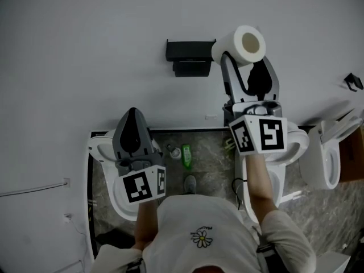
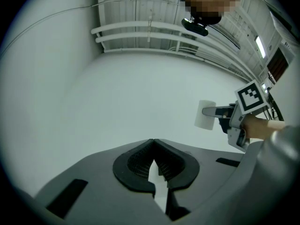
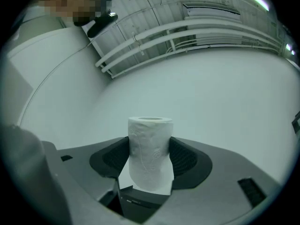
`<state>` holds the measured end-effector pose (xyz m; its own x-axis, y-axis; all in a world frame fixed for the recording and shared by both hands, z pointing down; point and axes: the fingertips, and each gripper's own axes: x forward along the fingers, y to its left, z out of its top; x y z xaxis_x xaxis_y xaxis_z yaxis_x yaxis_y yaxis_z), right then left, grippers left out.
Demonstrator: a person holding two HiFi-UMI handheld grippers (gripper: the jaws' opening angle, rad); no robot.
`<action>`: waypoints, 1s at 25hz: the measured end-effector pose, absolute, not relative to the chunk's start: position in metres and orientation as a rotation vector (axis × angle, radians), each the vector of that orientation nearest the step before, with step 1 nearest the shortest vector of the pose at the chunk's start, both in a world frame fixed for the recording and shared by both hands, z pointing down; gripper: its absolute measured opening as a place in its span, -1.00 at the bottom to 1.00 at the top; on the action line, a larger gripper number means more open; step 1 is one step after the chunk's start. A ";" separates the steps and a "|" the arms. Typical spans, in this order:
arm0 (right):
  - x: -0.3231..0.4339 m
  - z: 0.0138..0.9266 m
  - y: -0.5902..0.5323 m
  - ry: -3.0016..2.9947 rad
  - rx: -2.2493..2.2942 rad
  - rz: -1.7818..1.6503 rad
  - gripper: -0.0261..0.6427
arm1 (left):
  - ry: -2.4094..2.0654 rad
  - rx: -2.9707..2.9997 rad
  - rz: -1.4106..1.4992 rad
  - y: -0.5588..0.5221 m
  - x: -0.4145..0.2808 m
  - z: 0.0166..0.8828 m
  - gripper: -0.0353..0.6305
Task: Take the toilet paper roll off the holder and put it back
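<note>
My right gripper (image 1: 243, 54) is shut on the white toilet paper roll (image 1: 241, 44) and holds it up by the white wall, just right of the black holder (image 1: 190, 57). The roll is off the holder, its open cardboard core facing me. In the right gripper view the roll (image 3: 150, 153) stands upright, pinched between the two jaws of that gripper (image 3: 150, 159). My left gripper (image 1: 132, 134) hangs lower at the left, shut with nothing in it. The left gripper view has its own jaws (image 2: 153, 165) closed together and the roll (image 2: 205, 115) far off at the right.
The white wall (image 1: 85, 56) fills the upper half. Below it lie a dark stone floor and white toilets (image 1: 101, 152) (image 1: 327, 158). A green bottle (image 1: 186, 156) stands on the floor between the grippers. A small black fitting (image 1: 354, 82) sits on the wall at far right.
</note>
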<state>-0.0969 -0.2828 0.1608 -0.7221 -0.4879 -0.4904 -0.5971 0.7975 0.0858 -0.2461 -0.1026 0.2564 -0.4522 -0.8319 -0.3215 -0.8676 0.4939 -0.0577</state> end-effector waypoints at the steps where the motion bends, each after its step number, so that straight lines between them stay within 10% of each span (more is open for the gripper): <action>1: -0.105 0.157 -0.294 2.538 -0.817 0.332 -0.12 | 2.443 -1.428 0.163 -0.103 -0.249 0.257 -0.84; 25: -0.241 0.260 -0.435 3.022 -0.920 0.069 -0.12 | 2.557 -1.403 0.136 -0.126 -0.307 0.286 -0.84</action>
<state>-0.2407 -0.4346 0.2603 -0.8304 -0.5571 0.0050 -0.5563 0.8296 0.0471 -0.3071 -0.1256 0.2858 -0.5193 -0.8212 -0.2366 -0.8416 0.5395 -0.0253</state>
